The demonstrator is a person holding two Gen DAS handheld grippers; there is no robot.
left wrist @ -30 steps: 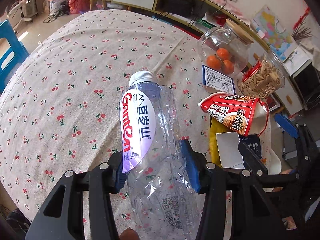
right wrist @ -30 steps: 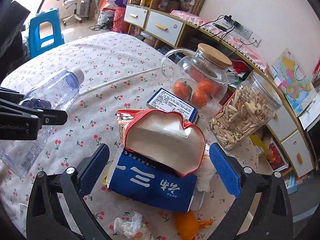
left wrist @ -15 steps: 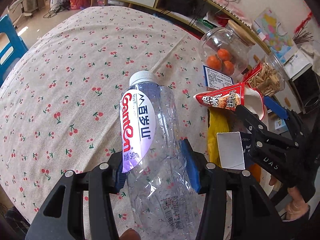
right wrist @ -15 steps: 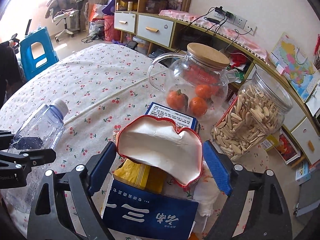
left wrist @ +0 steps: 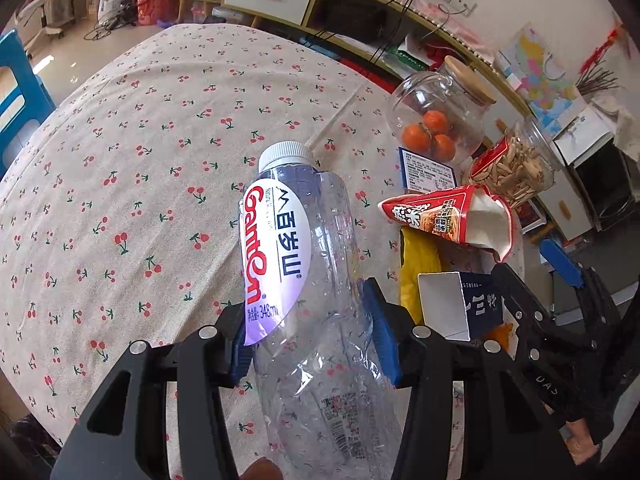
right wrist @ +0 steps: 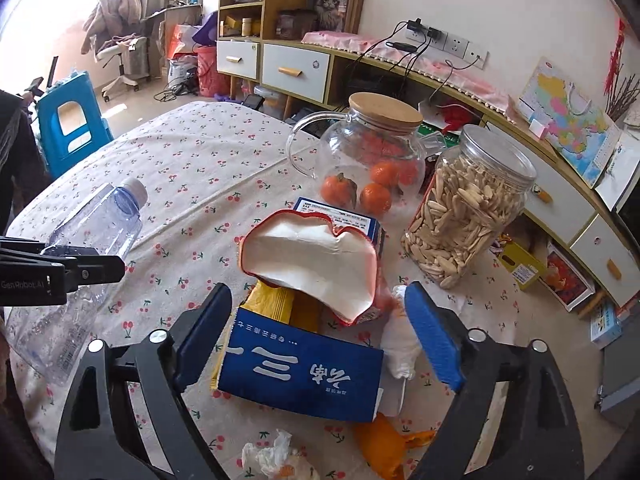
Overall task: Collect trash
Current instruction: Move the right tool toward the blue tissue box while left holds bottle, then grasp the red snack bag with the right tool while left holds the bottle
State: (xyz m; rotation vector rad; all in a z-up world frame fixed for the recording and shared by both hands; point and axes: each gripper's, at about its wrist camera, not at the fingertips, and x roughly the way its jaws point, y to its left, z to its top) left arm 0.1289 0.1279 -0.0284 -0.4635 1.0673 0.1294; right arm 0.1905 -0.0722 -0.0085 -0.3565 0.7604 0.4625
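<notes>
My left gripper [left wrist: 310,328] is shut on an empty clear plastic water bottle [left wrist: 304,276] with a white cap, held above the cherry-print tablecloth; the bottle also shows at the left of the right wrist view [right wrist: 80,264]. My right gripper [right wrist: 320,332] is open, its blue pads on either side of a trash pile: an open red snack bag [right wrist: 312,264], a yellow wrapper [right wrist: 272,300], a blue carton [right wrist: 304,368], a crumpled white tissue [right wrist: 400,340]. The red bag [left wrist: 444,216] and blue carton [left wrist: 480,304] show right of the bottle in the left wrist view.
A glass jar with oranges [right wrist: 372,160] and a jar of seeds [right wrist: 468,204] stand behind the pile, with a blue box [right wrist: 340,216] in front of them. Orange peel [right wrist: 384,444] and a tissue scrap [right wrist: 272,456] lie near the front. A blue stool [right wrist: 72,128] stands beyond the table.
My right gripper has moved forward over the trash pile, so the red bag and blue carton now sit between its pads. My left gripper has kept the bottle and risen slightly.
</notes>
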